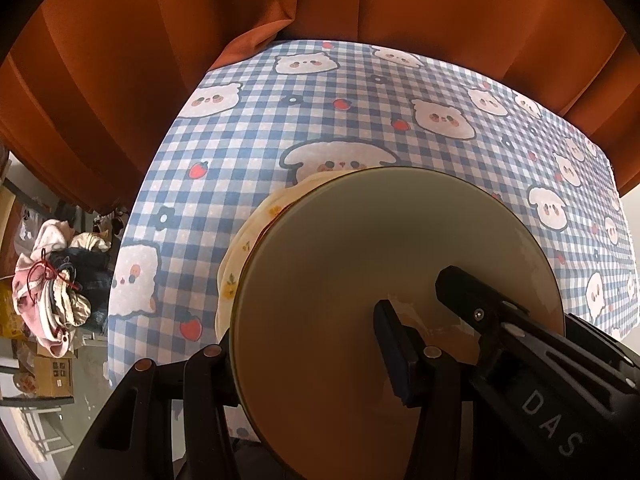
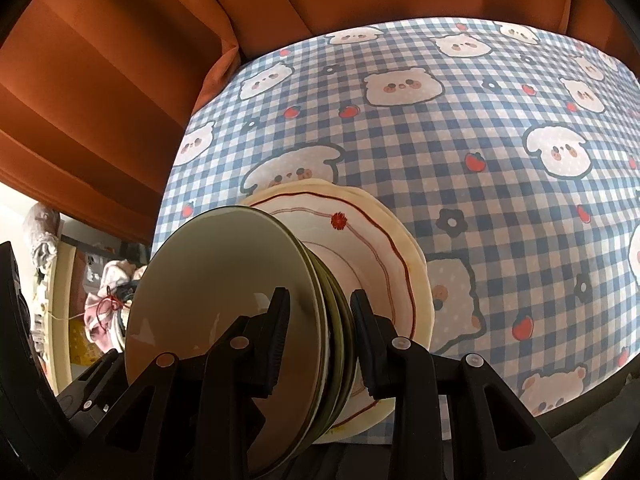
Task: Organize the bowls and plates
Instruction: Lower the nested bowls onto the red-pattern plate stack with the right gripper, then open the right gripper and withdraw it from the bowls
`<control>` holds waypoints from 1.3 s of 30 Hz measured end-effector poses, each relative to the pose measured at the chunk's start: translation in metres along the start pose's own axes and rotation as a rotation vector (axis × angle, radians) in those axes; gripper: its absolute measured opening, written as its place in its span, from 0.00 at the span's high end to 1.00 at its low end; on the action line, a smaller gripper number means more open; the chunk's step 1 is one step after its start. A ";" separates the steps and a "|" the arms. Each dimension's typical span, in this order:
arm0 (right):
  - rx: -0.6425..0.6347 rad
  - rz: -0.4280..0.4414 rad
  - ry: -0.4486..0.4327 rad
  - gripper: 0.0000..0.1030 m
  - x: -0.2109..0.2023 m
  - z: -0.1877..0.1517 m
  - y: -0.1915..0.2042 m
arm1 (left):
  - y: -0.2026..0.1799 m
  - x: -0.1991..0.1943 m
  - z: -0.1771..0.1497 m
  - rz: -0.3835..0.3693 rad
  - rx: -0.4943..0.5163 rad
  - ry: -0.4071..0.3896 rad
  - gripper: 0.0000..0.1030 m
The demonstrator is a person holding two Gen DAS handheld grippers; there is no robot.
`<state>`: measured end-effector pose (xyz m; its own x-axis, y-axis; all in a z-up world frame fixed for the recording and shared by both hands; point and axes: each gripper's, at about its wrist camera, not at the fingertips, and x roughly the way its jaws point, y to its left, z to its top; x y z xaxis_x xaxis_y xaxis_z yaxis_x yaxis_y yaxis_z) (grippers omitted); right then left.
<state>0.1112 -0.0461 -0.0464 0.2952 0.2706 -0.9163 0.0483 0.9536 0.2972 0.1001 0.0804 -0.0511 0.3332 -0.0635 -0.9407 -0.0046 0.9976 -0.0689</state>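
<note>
A stack of green bowls [image 2: 212, 292] rests on a cream plate with a red wavy line [image 2: 372, 248] on the checked tablecloth. My right gripper [image 2: 320, 340] is shut on the rims of the stacked green bowls, one finger inside, one outside. In the left wrist view the top green bowl [image 1: 360, 264] fills the centre, with the cream plate [image 1: 240, 256] showing behind its left edge. My left gripper [image 1: 308, 344] straddles the bowl's rim, one finger [image 1: 396, 356] inside the bowl and the other outside at the left; how tightly it grips is unclear. The right gripper [image 1: 480, 312] also reaches into this bowl.
The blue checked tablecloth [image 2: 480, 160] with bear prints covers the table. Orange curtains [image 1: 360, 0] hang behind and to the left. A pile of clothes [image 1: 60, 280] and boxes lie on the floor at the left, past the table's edge.
</note>
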 end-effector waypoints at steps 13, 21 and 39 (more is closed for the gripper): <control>0.014 -0.028 -0.011 0.66 0.004 0.006 -0.002 | 0.004 0.003 0.003 -0.056 0.028 0.002 0.48; 0.023 -0.093 -0.045 0.66 -0.006 0.000 0.005 | 0.007 -0.008 -0.004 -0.094 0.047 -0.041 0.31; -0.148 -0.121 -0.179 0.32 -0.042 -0.015 0.020 | 0.014 -0.053 -0.030 0.033 -0.051 -0.293 0.21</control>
<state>0.0853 -0.0362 -0.0064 0.4603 0.1380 -0.8770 -0.0431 0.9902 0.1332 0.0536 0.0972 -0.0123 0.5898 -0.0131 -0.8075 -0.0645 0.9959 -0.0633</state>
